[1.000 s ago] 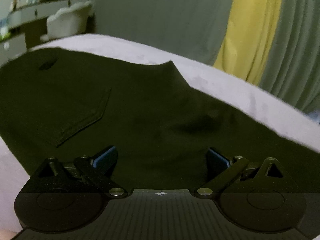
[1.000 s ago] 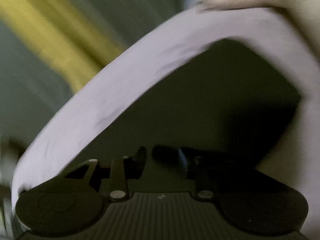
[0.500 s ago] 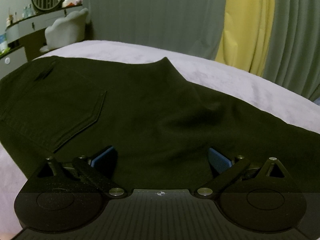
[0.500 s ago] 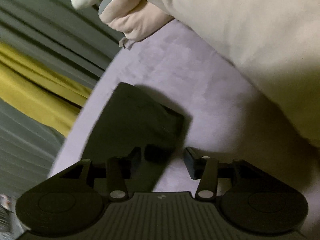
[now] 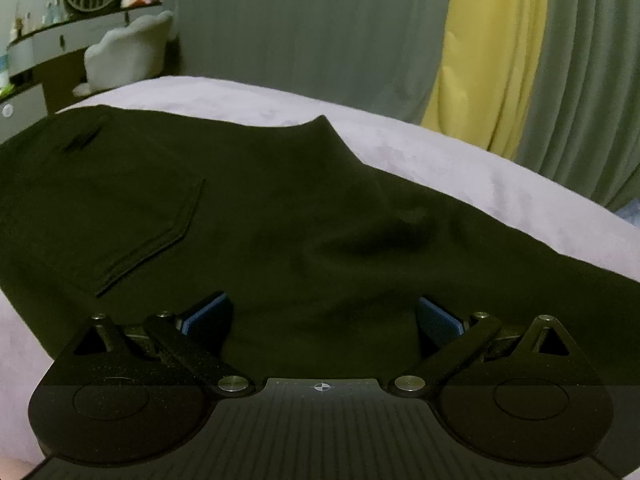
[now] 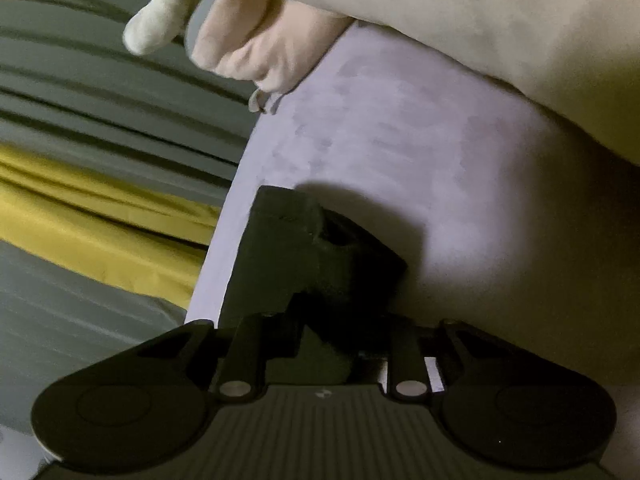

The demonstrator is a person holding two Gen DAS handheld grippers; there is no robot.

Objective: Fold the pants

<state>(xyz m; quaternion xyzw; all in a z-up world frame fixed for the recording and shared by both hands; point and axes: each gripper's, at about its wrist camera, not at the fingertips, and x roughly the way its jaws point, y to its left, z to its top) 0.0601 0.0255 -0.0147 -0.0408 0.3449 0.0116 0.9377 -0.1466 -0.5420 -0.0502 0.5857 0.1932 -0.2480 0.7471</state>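
Dark green pants (image 5: 280,208) lie flat on a lilac bed (image 5: 440,160), back pocket (image 5: 140,220) facing up. My left gripper (image 5: 324,316) rests low over the seat area, open wide, blue pads far apart with flat cloth below them. In the right wrist view the end of a pants leg (image 6: 304,248) lies near the bed's edge. My right gripper (image 6: 344,324) sits at that hem with its jaws closing. The hem is bunched up between its fingers and its opening gapes.
A gloved hand (image 6: 240,40) and a pale sleeve (image 6: 480,20) reach across above the bed (image 6: 440,160). Grey and yellow curtains (image 5: 480,60) hang behind. A pale chair (image 5: 128,56) and a shelf stand at the back left.
The right gripper rolled and sank to the leg's end, and its jaws narrowed around the hem, which now bulges up. The left gripper and the pants under it stayed put.
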